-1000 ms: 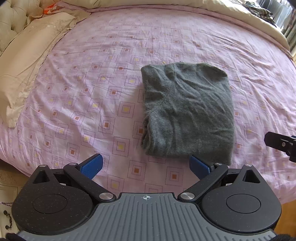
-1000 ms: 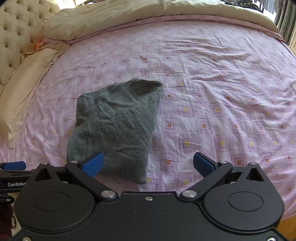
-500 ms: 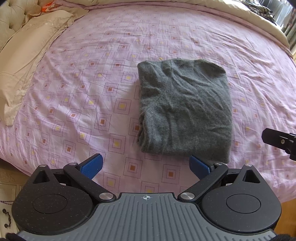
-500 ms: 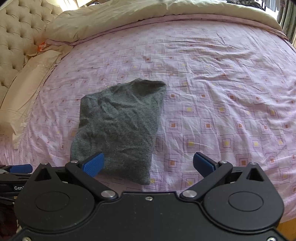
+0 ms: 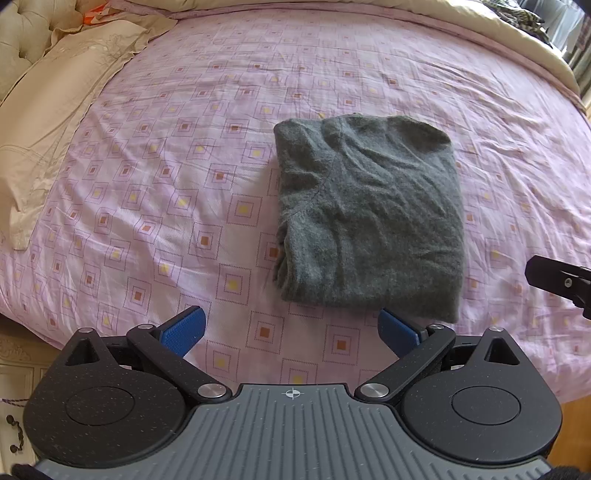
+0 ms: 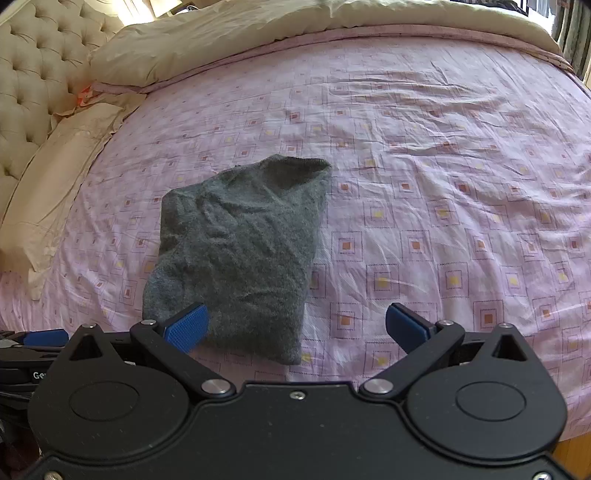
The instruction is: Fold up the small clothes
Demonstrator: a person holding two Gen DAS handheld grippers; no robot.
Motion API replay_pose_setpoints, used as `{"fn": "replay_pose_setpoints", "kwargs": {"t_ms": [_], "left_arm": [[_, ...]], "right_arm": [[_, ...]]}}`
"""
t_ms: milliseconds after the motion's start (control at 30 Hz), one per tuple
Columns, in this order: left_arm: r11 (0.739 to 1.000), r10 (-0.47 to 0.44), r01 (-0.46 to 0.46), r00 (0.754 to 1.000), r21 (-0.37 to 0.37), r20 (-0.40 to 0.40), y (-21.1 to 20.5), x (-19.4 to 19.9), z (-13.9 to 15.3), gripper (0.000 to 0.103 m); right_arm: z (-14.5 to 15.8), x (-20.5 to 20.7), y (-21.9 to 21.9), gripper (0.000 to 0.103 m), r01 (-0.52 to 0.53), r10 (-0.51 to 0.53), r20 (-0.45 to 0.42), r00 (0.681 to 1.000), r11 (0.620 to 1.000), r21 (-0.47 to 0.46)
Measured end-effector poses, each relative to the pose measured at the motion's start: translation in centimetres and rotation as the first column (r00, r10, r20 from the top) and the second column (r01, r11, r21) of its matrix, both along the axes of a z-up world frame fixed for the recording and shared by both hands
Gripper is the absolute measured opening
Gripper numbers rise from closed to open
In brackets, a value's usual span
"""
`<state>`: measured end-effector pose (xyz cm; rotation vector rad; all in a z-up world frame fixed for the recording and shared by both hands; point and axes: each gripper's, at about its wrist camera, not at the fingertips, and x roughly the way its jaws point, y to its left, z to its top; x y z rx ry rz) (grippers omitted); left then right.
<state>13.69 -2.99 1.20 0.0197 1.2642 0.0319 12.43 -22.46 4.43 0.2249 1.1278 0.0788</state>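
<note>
A grey knit garment [image 5: 373, 218] lies folded into a compact rectangle on the pink patterned bedsheet [image 5: 166, 177]. In the left wrist view it sits just beyond and right of my left gripper [image 5: 291, 332], which is open and holds nothing. The right wrist view shows the same garment [image 6: 240, 251] ahead and to the left of my right gripper [image 6: 297, 326], also open and empty, its left blue pad [image 6: 186, 326] in front of the garment's near edge. A piece of the right gripper [image 5: 557, 282] pokes in at the right edge of the left wrist view.
Cream pillows [image 5: 55, 110] lie along the left side, under a tufted headboard [image 6: 33, 81]. A cream duvet [image 6: 258, 26] is bunched at the far end of the bed. The bed's near edge runs just under both grippers, with a wooden cabinet [image 5: 14, 398] at lower left.
Both grippers have drawn back and up a little from the garment, so it sits farther out in each view. The garment itself has not moved. Both stay open.
</note>
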Motion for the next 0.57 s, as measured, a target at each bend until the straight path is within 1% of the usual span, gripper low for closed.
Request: {"fn": "replay_pose_setpoints", "kwargs": {"t_ms": [567], "left_arm": [[1.000,-0.001,0.001,1.000,-0.003,0.001,0.24,0.00,0.02,0.101]], "right_arm": [[-0.12,0.27,0.84,0.102,-0.010,0.010,-0.004,1.000,1.000,0.009]]}}
